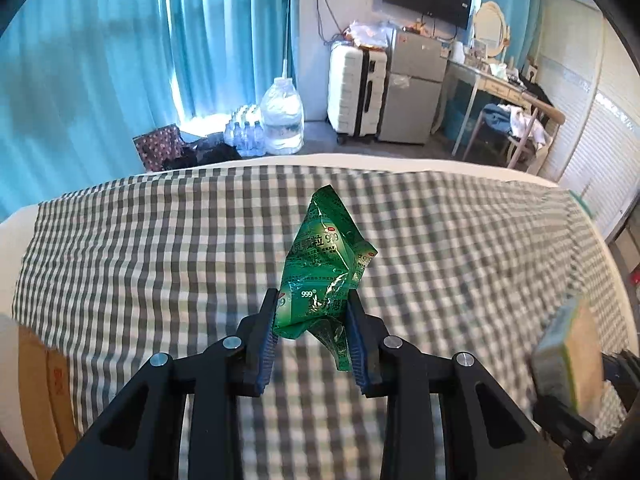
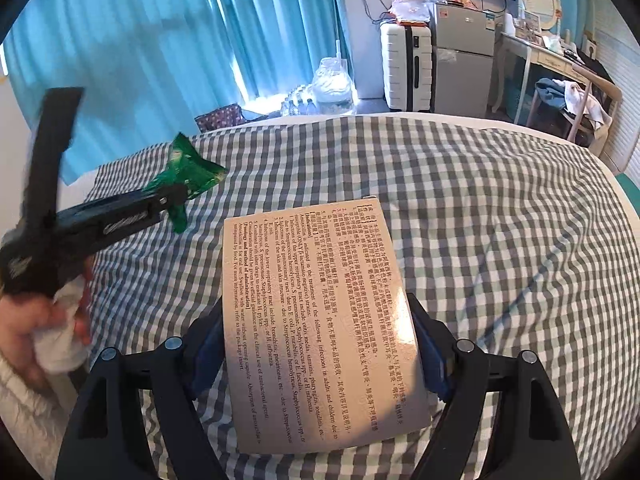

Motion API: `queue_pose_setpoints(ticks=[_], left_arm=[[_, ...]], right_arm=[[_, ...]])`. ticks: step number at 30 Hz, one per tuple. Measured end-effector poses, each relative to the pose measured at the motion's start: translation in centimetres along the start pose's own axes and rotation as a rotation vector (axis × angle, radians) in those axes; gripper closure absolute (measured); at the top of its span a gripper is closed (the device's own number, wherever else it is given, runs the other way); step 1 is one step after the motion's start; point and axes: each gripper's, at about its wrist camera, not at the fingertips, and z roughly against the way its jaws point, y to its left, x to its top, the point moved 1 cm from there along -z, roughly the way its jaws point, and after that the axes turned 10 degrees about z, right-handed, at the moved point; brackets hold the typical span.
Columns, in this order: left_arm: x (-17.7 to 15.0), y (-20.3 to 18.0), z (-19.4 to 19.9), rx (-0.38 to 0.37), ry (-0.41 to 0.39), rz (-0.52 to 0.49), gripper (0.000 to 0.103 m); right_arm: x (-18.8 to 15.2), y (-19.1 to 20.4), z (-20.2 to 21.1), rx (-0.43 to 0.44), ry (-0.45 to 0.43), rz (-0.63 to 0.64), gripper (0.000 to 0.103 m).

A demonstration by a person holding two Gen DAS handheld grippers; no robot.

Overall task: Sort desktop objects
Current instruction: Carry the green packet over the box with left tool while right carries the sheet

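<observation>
My left gripper [image 1: 313, 316] was closed narrow on a crumpled green foil sachet [image 1: 326, 268] printed with white "999" marks. Both blue-padded fingers [image 1: 269, 344] pressed its lower part; most of the packet stood up past the fingertips, and a twisted tail hung down between the jaws. It was lifted clear of the grey-and-white checked cloth [image 1: 160, 248] below. In the right wrist view the same gripper sat up and to the left of my right one, held in a hand [image 2: 28, 332] with a white cloth or tissue bunched in the palm.

My right gripper [image 2: 320, 344] stood wide, clamped across a flat tan cardboard medicine box [image 2: 316, 320] with black printed text in Chinese and English. The blue pads [image 2: 208, 356] gripped the two long edges; the box ran out ahead of the fingertips and back towards the camera, printed face up, held off the cloth. From the left wrist view that box [image 1: 568, 360] showed blurred at the far right, edge on.

Ahead of both grippers, beyond the far edge of the cloth: turquoise curtains [image 1: 120, 60], a large clear water jug [image 1: 282, 118], a white hard-shell suitcase [image 1: 356, 92] and a small silver fridge [image 1: 412, 88] just beside it.
</observation>
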Motion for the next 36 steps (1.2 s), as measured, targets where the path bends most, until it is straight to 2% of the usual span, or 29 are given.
queue_pose_setpoints(ticks=[6, 8, 14, 17, 22, 27, 36], left_arm=[[-1.0, -0.8, 4.5, -0.038, -0.002, 0.030, 0.071], [-1.1, -0.9, 6.5, -0.030, -0.015, 0.017, 0.071], [-1.4, -0.6, 14.4, -0.032, -0.079, -0.006, 0.071], [-2.2, 0.2, 18.4, -0.034, -0.116, 0.020, 0.071], [-3.3, 2.8, 24.6, -0.034, -0.192, 0.070, 0.071], [-3.8, 5.4, 29.1, -0.017, -0.251, 0.098, 0.071], [-5.4, 12.7, 34.5, 0.042, -0.299, 0.190, 0.071]], right_arm=[[0.4, 0.5, 3.3, -0.004, -0.025, -0.012, 0.024], [0.4, 1.1, 4.6, -0.009, -0.036, -0.007, 0.024], [0.5, 3.5, 10.3, -0.024, -0.096, 0.008, 0.024], [0.4, 5.3, 12.7, -0.036, -0.113, 0.032, 0.024], [0.5, 9.3, 17.4, -0.057, -0.183, 0.087, 0.024], [1.4, 14.0, 21.0, -0.066, -0.245, 0.156, 0.024], [2.1, 22.3, 23.1, 0.041, -0.292, 0.245, 0.024]])
